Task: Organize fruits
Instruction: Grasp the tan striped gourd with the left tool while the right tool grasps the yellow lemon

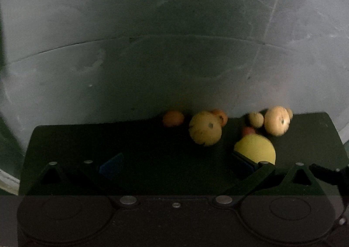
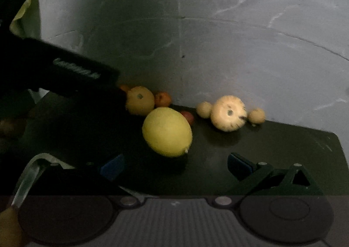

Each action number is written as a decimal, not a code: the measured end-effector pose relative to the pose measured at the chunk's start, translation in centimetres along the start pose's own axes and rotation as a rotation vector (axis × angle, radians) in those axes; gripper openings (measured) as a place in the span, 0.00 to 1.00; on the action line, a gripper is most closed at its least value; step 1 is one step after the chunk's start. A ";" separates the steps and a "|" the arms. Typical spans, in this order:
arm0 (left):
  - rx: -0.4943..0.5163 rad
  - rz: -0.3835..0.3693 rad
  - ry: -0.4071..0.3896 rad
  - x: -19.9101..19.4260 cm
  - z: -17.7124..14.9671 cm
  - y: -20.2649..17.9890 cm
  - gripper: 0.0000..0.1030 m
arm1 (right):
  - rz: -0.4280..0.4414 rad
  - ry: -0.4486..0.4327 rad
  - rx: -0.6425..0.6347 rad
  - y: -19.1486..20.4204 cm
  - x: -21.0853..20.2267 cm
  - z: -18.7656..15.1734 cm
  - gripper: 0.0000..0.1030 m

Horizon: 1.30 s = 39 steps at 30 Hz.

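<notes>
Dark table (image 2: 283,144) holds a lemon (image 2: 167,131) — both grippers (image 1: 176,159) (image 2: 175,160) gape empty; the other gripper's lettering is too blurred to read.

Lemon (image 2: 167,131) blocks the centre – fruits (image 2: 229,114) behind, right side open

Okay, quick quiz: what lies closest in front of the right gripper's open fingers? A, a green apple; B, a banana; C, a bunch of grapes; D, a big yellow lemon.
D: the big yellow lemon lies on the dark table just ahead of the open right gripper.
</notes>
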<state>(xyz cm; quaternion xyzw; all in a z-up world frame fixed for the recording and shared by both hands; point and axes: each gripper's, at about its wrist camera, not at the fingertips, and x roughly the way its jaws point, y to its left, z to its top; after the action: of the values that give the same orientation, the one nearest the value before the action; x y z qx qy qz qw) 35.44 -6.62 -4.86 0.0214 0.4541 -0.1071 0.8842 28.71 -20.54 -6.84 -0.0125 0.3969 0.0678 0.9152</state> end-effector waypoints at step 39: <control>-0.154 -0.062 0.122 7.0 2.3 -1.8 0.59 | 0.021 -0.008 -0.013 0.9 5.4 1.1 0.61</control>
<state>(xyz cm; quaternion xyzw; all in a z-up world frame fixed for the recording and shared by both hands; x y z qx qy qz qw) 40.89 -9.85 -9.06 -0.0544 0.5146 -0.0978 0.8501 33.02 -18.92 -9.94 -0.0138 0.3931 0.0799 0.9159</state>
